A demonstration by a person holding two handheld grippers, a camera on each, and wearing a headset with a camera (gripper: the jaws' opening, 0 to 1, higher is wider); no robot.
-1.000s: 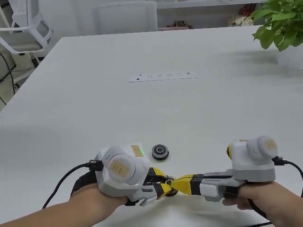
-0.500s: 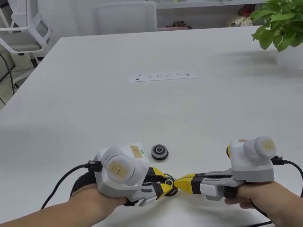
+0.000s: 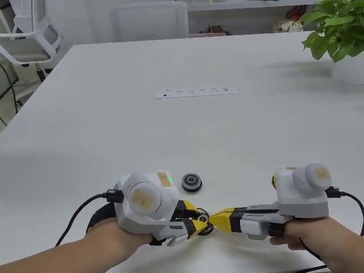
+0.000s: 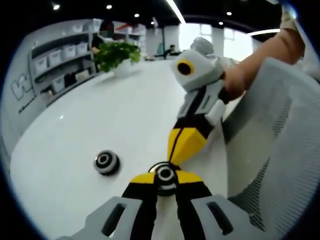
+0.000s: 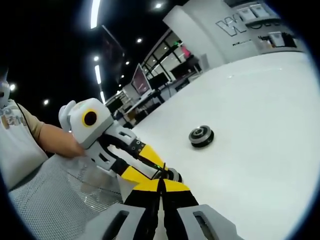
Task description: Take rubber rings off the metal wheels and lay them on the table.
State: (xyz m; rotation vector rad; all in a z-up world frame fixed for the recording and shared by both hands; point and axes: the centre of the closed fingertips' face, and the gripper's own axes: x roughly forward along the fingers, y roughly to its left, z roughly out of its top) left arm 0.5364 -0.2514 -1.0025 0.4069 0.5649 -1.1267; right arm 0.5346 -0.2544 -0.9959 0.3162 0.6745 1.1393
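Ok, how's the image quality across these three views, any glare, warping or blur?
Head view: soft even light, sharp, white table bright, faint shadow beside the plant. Left gripper view: strong fisheye bend, the held wheel slightly soft. Right gripper view: dark background, glaring strip lights, table nearly blown out around the loose wheel.

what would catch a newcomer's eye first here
The two hand-held tools meeting tip to tip low in the head view: the left tool grips a small metal wheel, and the right tool touches it with closed jaws. Just beyond them, a second wheel lies on the white table.
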